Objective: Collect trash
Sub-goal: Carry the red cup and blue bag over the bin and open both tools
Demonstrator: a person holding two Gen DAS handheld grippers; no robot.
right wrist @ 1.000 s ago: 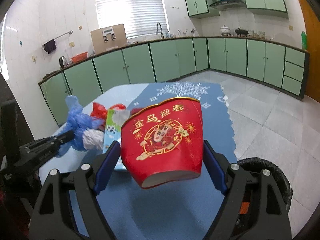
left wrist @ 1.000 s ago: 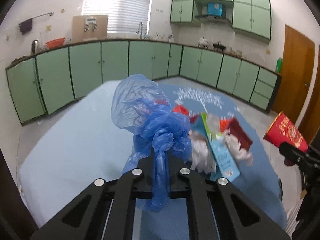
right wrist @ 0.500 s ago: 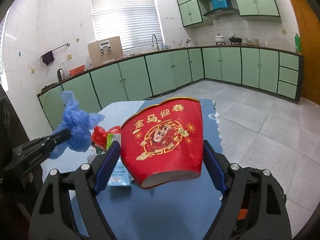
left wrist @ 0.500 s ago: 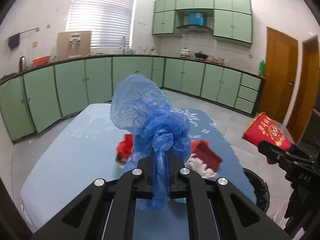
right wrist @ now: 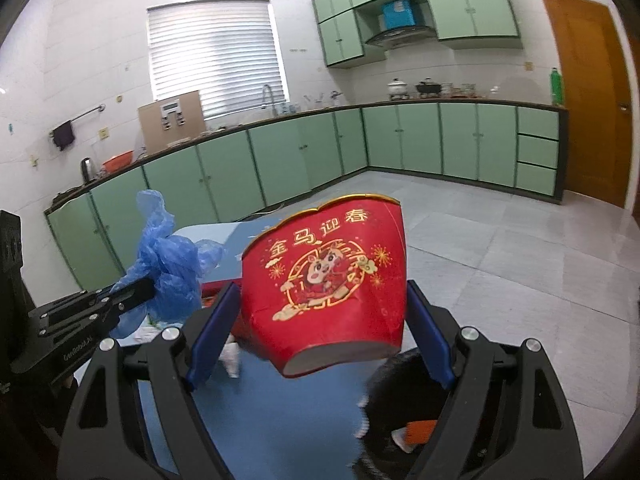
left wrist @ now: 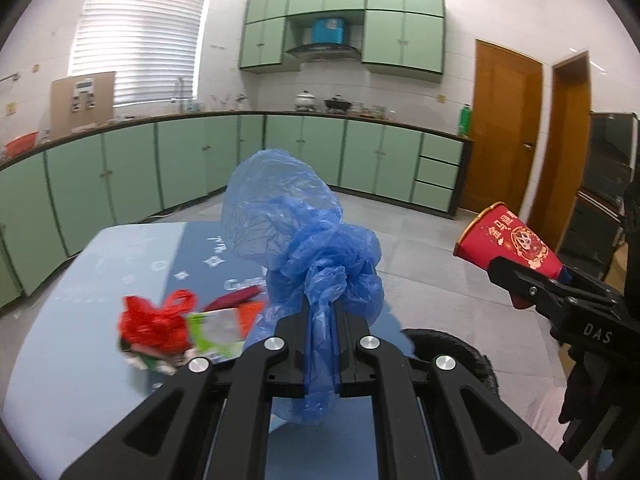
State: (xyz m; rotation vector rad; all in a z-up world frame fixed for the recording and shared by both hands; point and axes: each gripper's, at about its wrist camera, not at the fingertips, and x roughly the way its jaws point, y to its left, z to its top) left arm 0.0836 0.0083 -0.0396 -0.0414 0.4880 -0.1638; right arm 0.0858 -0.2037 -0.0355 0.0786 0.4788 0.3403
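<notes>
Above the black bin (right wrist: 404,396) beside the bench (left wrist: 80,320), left tool (left wrist: 322,350) pinches the blue bag (left wrist: 296,236), right tool (right wrist: 320,344) clasps the red cup (right wrist: 328,276); centre both before releasing.

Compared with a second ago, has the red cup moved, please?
Yes. The red cup has left the table for the black bin at its right edge.

It was a home kitchen: green cabinets (right wrist: 280,168) ran along the far walls, a range hood (left wrist: 322,50) hung above pots (right wrist: 428,88), a tap (right wrist: 267,96) stood below the blinds (right wrist: 216,56).
</notes>
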